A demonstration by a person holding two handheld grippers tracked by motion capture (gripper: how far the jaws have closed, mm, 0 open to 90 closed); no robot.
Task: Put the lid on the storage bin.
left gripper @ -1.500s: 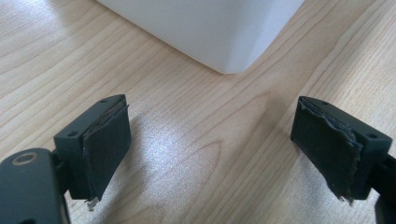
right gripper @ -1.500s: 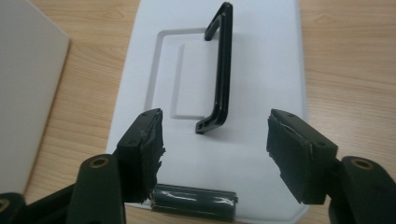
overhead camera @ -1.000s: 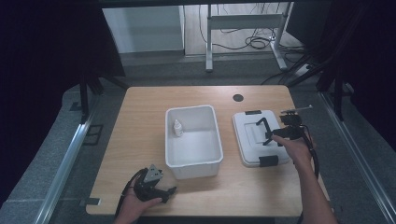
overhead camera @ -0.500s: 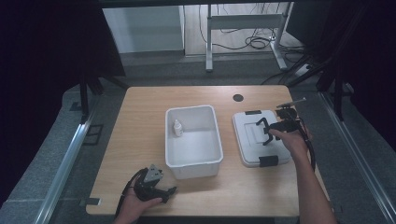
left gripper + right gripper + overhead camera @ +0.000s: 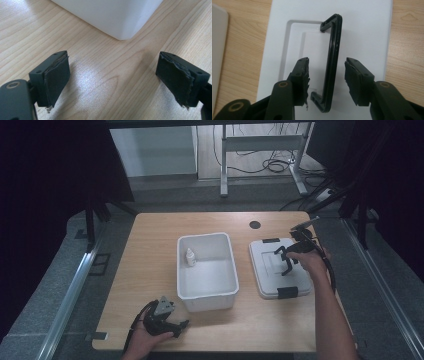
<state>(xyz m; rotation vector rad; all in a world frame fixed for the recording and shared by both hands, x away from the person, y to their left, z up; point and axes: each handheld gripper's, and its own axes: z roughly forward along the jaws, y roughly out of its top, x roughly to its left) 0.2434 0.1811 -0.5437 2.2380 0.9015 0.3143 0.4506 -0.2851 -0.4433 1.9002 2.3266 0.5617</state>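
1. White plastic lid [image 5: 280, 268] lies flat on the worktop [image 5: 150, 265], just to the right of the open white bin [image 5: 206, 270]; its black handle [image 5: 331, 60] stands up from the recess in the middle of the lid.

2. My right hand-held gripper [image 5: 326, 72] is down over that handle. In the right gripper view the bar runs between my two jaws, nearer the left one than the right, with daylight on both sides: the jaws have just been closing in on it, but the pads do not press it yet, so I hold nothing.

3. My left hand-held gripper [image 5: 113, 75] rests low over bare wood near the front corner of the bin, jaws wide apart and empty.

4. A small white bottle [image 5: 190, 257] stands inside the bin against its left wall.

5. I judge the step in hand to be taking hold of the lid by its handle, likely in order to set it on the bin.

6. What the next move calls for, as I see it: finish the squeeze until both pads bear on the bar, staying centred along its length so the lid hangs level, then lift straight up before carrying it across towards the bin.
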